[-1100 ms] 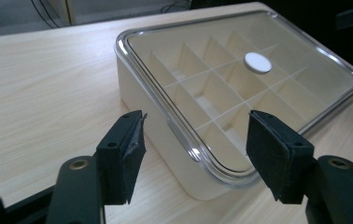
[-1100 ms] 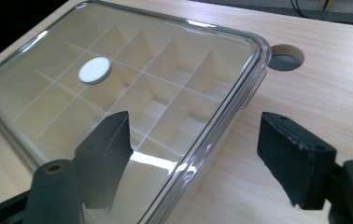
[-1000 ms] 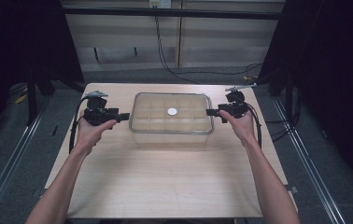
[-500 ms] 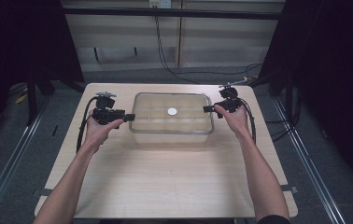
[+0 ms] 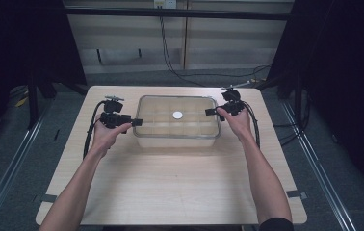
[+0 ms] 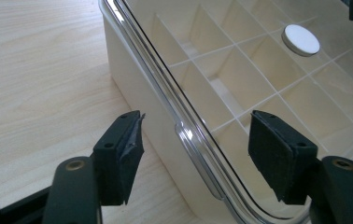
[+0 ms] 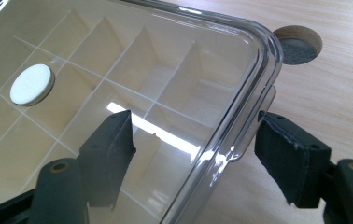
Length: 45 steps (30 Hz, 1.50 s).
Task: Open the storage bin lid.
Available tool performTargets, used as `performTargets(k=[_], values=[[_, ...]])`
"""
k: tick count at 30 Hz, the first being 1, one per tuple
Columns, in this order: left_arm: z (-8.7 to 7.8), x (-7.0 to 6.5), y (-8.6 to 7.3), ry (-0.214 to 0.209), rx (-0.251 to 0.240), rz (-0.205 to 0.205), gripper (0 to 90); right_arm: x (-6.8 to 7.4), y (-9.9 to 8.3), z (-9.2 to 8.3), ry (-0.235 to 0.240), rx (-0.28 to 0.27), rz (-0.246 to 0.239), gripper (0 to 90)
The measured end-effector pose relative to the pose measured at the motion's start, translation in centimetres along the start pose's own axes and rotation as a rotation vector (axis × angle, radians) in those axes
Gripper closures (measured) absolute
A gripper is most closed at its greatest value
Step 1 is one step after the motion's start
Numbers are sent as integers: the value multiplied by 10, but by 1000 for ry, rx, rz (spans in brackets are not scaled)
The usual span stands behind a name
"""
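The clear plastic divided storage box with a transparent lid (image 5: 177,121) sits at the far middle of the pale wooden table (image 5: 170,192), a white round disc (image 5: 177,115) on its lid. Since a second ago both hands have closed in on its short ends: the left gripper (image 6: 195,144) and the right gripper (image 7: 193,154) each straddle a lid edge tab, jaws just opened wider (pads not pressing). I judge they are set to pinch and lift the lid.
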<state>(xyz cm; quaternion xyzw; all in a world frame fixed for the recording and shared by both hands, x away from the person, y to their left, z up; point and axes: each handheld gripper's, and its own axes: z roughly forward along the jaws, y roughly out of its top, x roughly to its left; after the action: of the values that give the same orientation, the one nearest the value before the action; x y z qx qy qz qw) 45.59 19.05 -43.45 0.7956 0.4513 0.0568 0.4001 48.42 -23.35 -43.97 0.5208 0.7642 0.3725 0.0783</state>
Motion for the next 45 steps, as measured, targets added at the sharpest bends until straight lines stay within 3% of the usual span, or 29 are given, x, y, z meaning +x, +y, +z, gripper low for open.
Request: performTargets(k=[6,14,21,25,27,31,33,37,45], values=[[7,-3,2,-12,14,15,329,1,0,2,0,-1,5,259],[13,-4,6,-35,17,2,331,-1,1,5,19,-5,21,257],[16,-3,10,-26,29,-7,310,0,1,9,36,-12,41,233],[16,-6,12,-8,42,15,302,-1,1,11,45,-16,45,228],[16,-5,13,-17,49,14,326,0,1,11,16,-26,43,233],[13,-5,14,9,26,35,401,-2,1,9,18,-28,64,274],[14,-3,14,-6,38,28,392,-2,1,9,14,-29,66,278],[19,4,12,-66,38,-35,348,-2,1,9,25,-30,75,282],[23,7,14,-76,46,-53,335,-1,1,11,25,-37,74,287]])
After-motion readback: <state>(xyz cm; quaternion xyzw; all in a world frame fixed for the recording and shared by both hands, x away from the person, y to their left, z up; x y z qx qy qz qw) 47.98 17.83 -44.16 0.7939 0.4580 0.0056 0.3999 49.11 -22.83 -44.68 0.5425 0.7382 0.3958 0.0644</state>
